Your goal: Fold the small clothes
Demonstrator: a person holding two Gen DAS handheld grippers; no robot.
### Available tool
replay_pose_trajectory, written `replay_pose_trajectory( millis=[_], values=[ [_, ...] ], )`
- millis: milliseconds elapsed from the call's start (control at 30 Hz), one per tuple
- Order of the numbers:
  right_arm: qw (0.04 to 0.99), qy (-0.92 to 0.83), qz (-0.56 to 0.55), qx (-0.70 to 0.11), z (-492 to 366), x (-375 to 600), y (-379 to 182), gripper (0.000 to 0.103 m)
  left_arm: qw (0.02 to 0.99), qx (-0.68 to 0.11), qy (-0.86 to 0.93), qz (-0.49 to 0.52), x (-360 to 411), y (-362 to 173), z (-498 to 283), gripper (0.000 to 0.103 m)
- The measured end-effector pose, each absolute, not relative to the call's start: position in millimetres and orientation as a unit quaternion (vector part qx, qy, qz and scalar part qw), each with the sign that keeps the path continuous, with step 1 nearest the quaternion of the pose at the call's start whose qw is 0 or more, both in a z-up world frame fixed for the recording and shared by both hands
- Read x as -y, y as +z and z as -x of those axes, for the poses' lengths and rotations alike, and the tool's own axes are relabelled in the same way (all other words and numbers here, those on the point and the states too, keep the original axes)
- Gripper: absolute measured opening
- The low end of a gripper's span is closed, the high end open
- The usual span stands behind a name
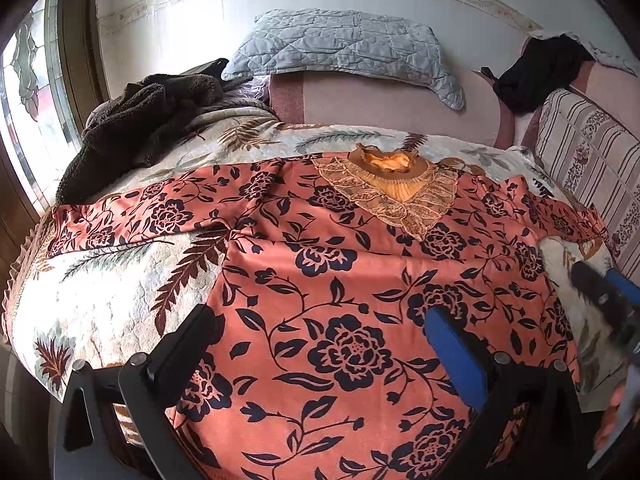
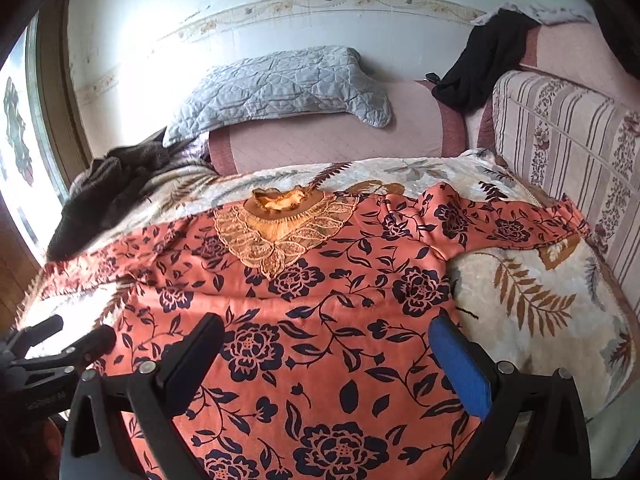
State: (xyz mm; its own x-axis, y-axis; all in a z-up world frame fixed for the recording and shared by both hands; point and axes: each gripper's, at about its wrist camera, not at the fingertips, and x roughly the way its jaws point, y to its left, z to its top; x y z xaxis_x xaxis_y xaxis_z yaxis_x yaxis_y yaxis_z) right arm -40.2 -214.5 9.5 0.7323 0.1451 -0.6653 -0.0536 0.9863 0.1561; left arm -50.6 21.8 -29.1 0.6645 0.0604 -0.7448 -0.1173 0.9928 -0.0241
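Note:
A salmon blouse (image 1: 340, 280) (image 2: 320, 320) with a dark flower print and a lace collar (image 1: 392, 188) (image 2: 280, 232) lies flat, front up, on a leaf-patterned bed cover (image 1: 120, 288) (image 2: 540, 320). Both sleeves are spread out sideways, one to the left (image 1: 120, 216) and one to the right (image 2: 520, 224). My left gripper (image 1: 320, 340) hovers open over the blouse's lower body with nothing between its fingers. Over the lower right of the body, my right gripper (image 2: 328, 356) is likewise open and empty. Each gripper also shows at the edge of the other's view, right gripper (image 1: 608, 304) and left gripper (image 2: 60, 352).
A dark brown fleece garment (image 1: 140, 120) lies heaped at the far left of the bed. A grey quilted pillow (image 1: 344, 48) rests on the pink headboard (image 2: 340, 140). A black garment (image 2: 480, 60) hangs at the far right, and a striped cushion (image 2: 560, 152) borders the right side. A window (image 1: 28, 100) is on the left.

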Motion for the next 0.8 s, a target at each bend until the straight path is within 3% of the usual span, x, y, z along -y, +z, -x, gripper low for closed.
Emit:
replay_pose_trajectory(
  millis=[167, 433, 633, 733, 800],
  values=[
    [0.89, 0.049, -0.304, -0.337, -4, 352, -14, 0.103, 0.899, -0.431, 0.065, 0.027, -42, -63, 29, 0.103],
    [0.817, -0.059, -0.499, -0.283, -91, 585, -65, 0.098, 0.891, -0.447, 0.077, 0.036, -61, -99, -5, 0.103],
    [0.807, -0.096, -0.513, -0.275, -145, 647, -87, 0.094, 0.892, -0.443, 0.072, 0.054, -68, -106, -23, 0.103],
    [0.804, -0.104, -0.512, -0.283, -162, 650, -100, 0.081, 0.897, -0.435, 0.067, 0.054, -71, -105, -29, 0.103],
    [0.801, -0.132, -0.496, -0.308, -174, 651, -106, 0.079, 0.899, -0.43, 0.068, 0.056, -75, -104, -32, 0.103]
  ],
)
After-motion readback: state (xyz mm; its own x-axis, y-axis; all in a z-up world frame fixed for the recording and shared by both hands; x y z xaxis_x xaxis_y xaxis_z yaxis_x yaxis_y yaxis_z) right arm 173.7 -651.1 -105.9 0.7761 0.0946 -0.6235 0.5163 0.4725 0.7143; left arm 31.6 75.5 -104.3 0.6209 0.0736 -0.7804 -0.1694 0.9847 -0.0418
